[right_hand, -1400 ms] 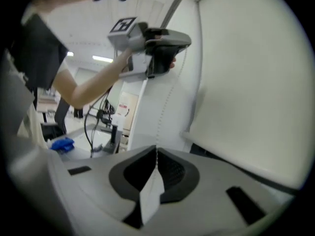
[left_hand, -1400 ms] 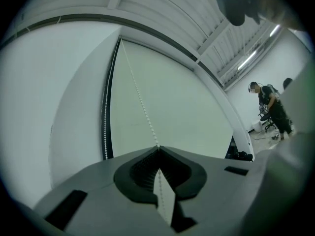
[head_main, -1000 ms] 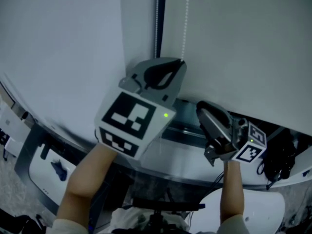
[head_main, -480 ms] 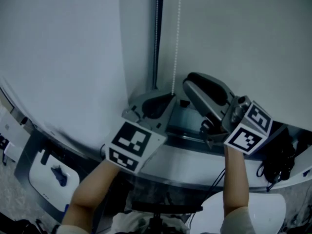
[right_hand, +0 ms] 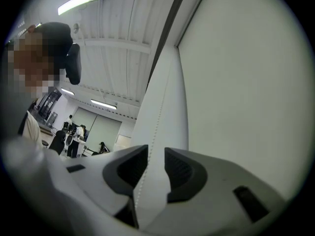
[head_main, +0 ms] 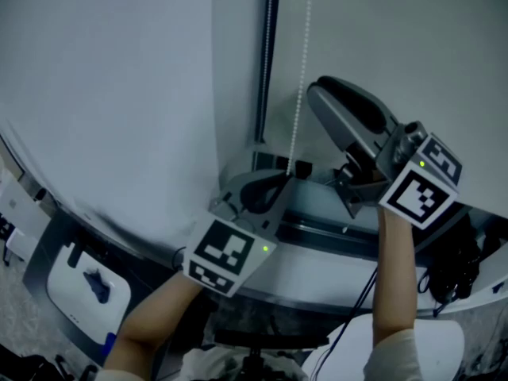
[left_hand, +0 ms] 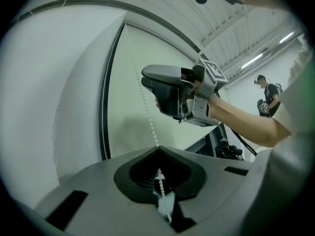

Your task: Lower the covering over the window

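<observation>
Left gripper (left_hand: 158, 151), low on the bead chain (head_main: 300, 78): jaws closed tight on the chain. Right gripper (right_hand: 156, 156), higher up the same chain: jaws parted, having just been opening, with the chain running unpinched between them. Behind the chain hangs the pale roller blind (head_main: 413, 46).

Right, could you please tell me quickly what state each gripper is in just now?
Left gripper: closed on the bead chain.
Right gripper: open, its jaws having just been opening; the chain runs between them, not gripped.
</observation>
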